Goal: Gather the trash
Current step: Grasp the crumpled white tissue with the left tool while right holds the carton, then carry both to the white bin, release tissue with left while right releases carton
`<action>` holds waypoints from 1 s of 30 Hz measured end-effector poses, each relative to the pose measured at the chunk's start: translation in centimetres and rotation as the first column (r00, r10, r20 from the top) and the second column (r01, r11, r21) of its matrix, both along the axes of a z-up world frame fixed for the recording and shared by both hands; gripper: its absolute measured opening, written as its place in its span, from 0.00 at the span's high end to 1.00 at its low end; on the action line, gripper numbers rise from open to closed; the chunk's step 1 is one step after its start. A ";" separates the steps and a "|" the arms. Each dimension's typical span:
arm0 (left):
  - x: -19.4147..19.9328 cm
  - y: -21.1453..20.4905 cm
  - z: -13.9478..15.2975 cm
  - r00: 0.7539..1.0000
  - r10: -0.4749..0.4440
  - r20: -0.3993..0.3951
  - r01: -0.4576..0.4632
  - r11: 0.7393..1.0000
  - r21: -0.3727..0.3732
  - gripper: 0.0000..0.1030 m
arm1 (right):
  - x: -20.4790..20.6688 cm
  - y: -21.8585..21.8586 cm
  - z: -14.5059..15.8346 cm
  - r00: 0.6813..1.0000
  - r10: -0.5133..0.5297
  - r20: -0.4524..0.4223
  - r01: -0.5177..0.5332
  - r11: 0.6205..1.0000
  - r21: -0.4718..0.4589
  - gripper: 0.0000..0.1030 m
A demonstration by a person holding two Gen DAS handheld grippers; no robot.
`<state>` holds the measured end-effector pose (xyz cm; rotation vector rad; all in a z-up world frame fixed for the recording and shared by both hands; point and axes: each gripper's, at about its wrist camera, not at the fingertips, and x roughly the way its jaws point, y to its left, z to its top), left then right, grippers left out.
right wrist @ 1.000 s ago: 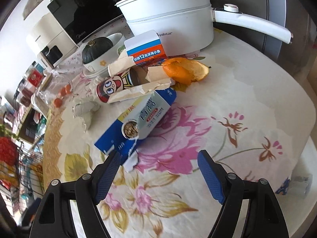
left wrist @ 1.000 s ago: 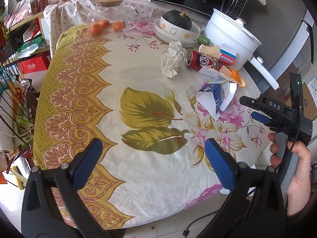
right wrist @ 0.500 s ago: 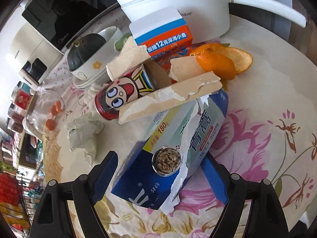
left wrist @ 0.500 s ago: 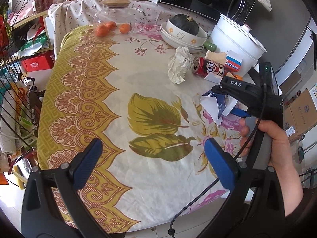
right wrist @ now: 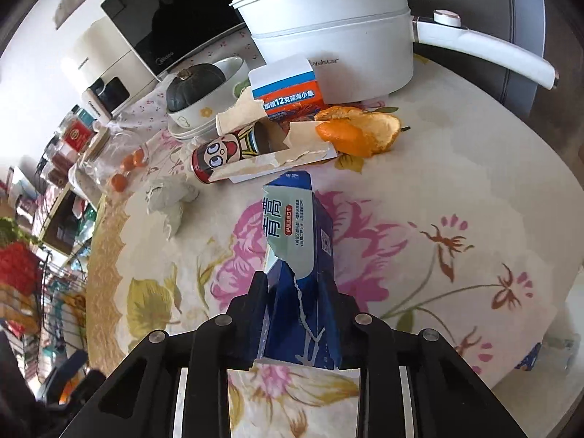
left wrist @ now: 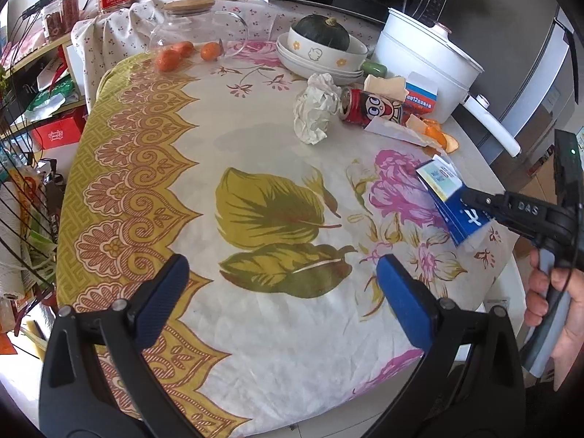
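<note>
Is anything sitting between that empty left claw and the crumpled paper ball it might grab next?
Nothing visible does. Between the open left gripper and the crumpled paper ball lies only bare tablecloth; the red can sits beside the ball, not in front.

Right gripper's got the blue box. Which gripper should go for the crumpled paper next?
Left, probably. The left gripper is open and holds nothing, with bare tablecloth between it and the crumpled paper. The right gripper is shut on the torn blue box, so it would have to drop that first.
</note>
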<state>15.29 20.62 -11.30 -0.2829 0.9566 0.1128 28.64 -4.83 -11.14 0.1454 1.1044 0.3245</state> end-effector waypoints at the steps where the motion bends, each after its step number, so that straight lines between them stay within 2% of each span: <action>1: 0.5 -0.3 0.0 1.000 -0.003 0.002 0.003 1.000 0.008 0.01 | -0.2 -0.7 0.1 1.000 0.001 -0.014 -0.001 1.000 -0.015 0.74; 6: 4.3 -1.3 -0.1 0.999 -0.035 0.034 0.034 0.999 0.042 0.01 | -0.8 -3.7 1.9 0.999 0.036 -0.011 -0.036 0.999 -0.019 0.75; 7: 5.3 -1.4 -0.2 0.998 -0.046 0.041 0.043 0.998 0.054 0.01 | -0.9 -4.5 2.4 0.999 0.043 -0.003 -0.043 0.999 -0.021 0.89; 8: 6.3 -1.5 -0.3 0.997 -0.054 0.048 0.050 0.997 0.065 0.01 | -0.9 -5.0 2.7 0.999 0.053 -0.005 -0.054 0.998 -0.016 0.95; 13: 11.4 -1.3 -1.4 0.996 -0.051 0.069 0.045 0.996 0.078 0.05 | -0.7 -7.8 3.1 0.998 0.055 0.008 -0.055 0.998 -0.018 0.96; 16: 13.9 -1.3 -2.2 0.997 -0.039 0.070 0.034 0.997 0.070 0.10 | -0.1 -8.6 2.2 0.997 0.069 -0.028 -0.069 0.998 0.005 0.95; 17: 14.6 -1.4 -2.5 0.997 -0.038 0.070 0.033 0.997 0.068 0.11 | 0.1 -8.8 2.0 0.997 0.067 -0.037 -0.067 0.998 0.012 0.93; 18: 15.3 -1.5 -2.8 0.997 -0.038 0.069 0.033 0.997 0.071 0.12 | 0.2 -9.0 2.0 0.997 0.065 -0.046 -0.064 0.998 0.026 0.83; 19: 15.9 -1.6 -3.0 0.997 -0.042 0.068 0.037 0.997 0.071 0.14 | 0.4 -9.1 2.0 0.997 0.060 -0.054 -0.058 0.998 0.040 0.66; 20: 16.5 -1.8 -3.3 0.997 -0.048 0.066 0.043 0.996 0.073 0.16 | 0.5 -9.2 2.0 0.997 0.053 -0.056 -0.050 0.997 0.055 0.54; 21: 17.0 -1.9 -3.6 0.997 -0.052 0.063 0.047 0.996 0.077 0.19 | 0.6 -9.3 2.1 0.998 0.041 -0.049 -0.038 0.996 0.076 0.31; 22: 17.5 -2.0 -3.8 0.997 -0.055 0.060 0.050 0.996 0.081 0.21 | 0.7 -9.2 2.2 0.998 0.036 -0.042 -0.032 0.996 0.087 0.23; 25: 18.3 -1.8 -4.5 0.997 -0.053 0.056 0.049 0.997 0.064 0.36 | 1.0 -8.1 1.6 0.997 0.059 -0.057 -0.054 0.995 0.083 0.22; 27: 18.4 -1.3 -4.8 0.997 -0.044 0.056 0.041 0.998 0.046 0.58 | 1.2 -7.1 0.6 0.994 0.079 -0.080 -0.074 0.995 0.064 0.22; 30: 17.6 -0.7 -4.7 0.997 -0.045 0.070 0.044 0.999 0.025 0.69 | 1.2 -5.5 -1.1 0.989 0.103 -0.104 -0.100 0.995 0.027 0.22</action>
